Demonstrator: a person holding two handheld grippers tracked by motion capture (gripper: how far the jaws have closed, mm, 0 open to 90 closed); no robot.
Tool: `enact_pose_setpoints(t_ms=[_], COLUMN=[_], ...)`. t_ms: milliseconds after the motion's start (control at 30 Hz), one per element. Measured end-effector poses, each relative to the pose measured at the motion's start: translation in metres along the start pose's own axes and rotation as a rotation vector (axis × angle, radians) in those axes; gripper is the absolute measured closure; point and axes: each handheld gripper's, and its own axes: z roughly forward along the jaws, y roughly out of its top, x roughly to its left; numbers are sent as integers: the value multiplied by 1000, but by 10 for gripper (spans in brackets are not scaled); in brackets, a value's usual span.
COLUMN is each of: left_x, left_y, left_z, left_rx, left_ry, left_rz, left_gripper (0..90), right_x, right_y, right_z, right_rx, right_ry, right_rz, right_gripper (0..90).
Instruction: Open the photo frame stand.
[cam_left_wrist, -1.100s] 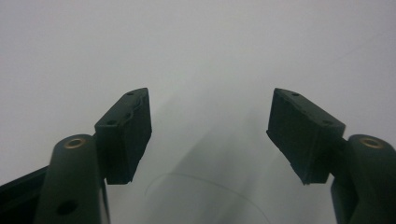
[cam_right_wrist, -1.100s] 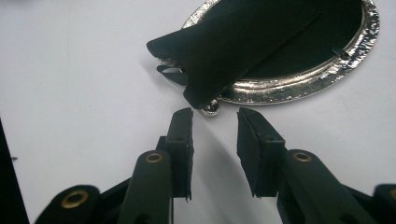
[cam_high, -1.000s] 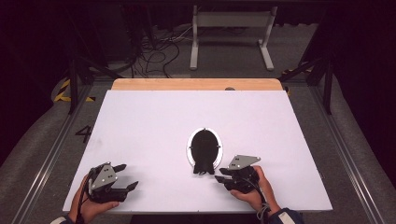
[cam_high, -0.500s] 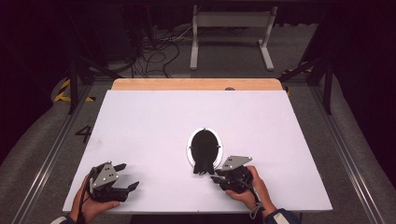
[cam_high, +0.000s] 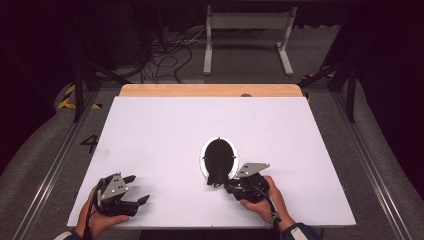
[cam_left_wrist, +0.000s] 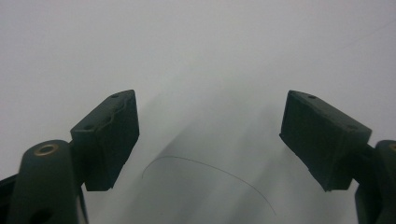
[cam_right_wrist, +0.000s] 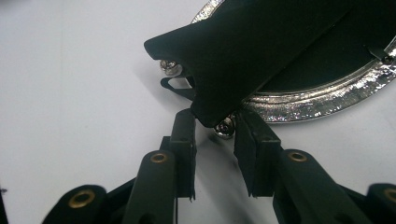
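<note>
Oval mirror (cam_high: 218, 158), black-backed with a glittering silver rim, is seen lying face down on the white worktop (cam_high: 165, 130), slightly right of centre and toward the near edge. A black stand flap (cam_right_wrist: 243, 51) is shown across its back in the right gripper view, with small screws at its lower end. The right tongs (cam_high: 223, 183) are placed at the near end of the mirror, held by a hand (cam_high: 265, 200); in the right gripper view (cam_right_wrist: 214, 135) they are narrowly apart, with the tip of the flap and a screw between them, though it cannot be told whether contact is made. The left tongs (cam_high: 137, 189) are held well apart from the mirror at the near left of the worktop, spread wide with only bare surface between them (cam_left_wrist: 208, 135).
</note>
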Motion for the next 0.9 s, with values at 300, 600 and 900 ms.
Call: enact_pose_setpoints(t_ms=[300, 600, 900], left_x=[0, -1, -4], left_y=[1, 2, 7], left_z=[2, 5, 11], left_rx=[11, 22, 35], left_ry=[4, -3, -11], left_rz=[-3, 2, 14], left_gripper=[190, 189, 182], right_x=[-7, -20, -42], right_y=[1, 0, -5], right_z=[-2, 2, 6], right_rx=[-72, -112, -140], right_ry=[69, 176, 302], right_rz=[95, 228, 407], right_gripper=[647, 589, 573])
